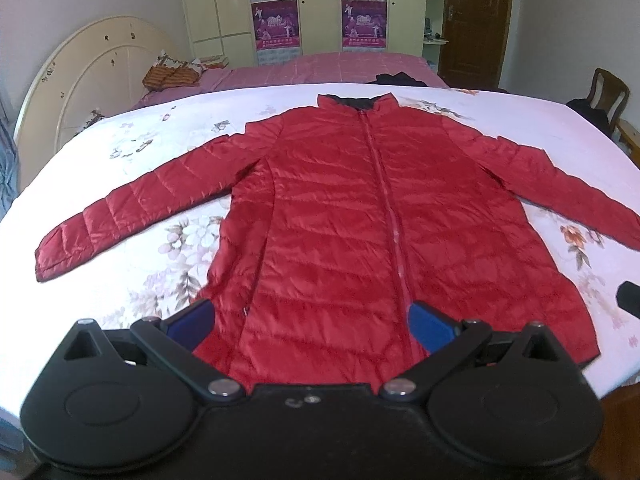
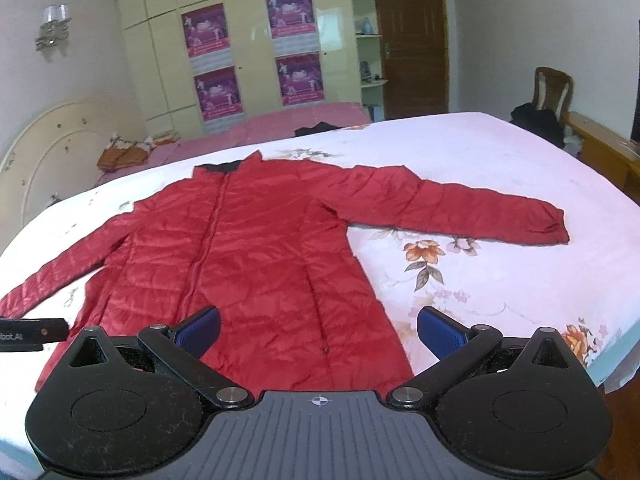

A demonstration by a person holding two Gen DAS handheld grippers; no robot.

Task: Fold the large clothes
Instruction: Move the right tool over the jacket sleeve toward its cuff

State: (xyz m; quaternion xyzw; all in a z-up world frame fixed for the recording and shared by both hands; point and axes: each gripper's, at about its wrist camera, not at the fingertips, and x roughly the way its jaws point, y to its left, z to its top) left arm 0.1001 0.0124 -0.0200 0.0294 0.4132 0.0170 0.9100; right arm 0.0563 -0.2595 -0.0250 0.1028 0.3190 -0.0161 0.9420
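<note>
Faintly, white lettering that seems to read "boot.AI" shows on the black edge of the left gripper where it pokes into the right wrist view; the purple posters on the cream wardrobe doors carry print too small to read. Both grippers hover low over the near hem, pointing toward the collar. The left gripper has its blue-padded fingers spread wide, holding nothing. The right gripper is likewise spread wide and holding nothing. A shiny red quilted puffer jacket lies flat, front up, zipped, sleeves stretched to either side, on a white floral bedspread that looks smooth and soft.
</note>
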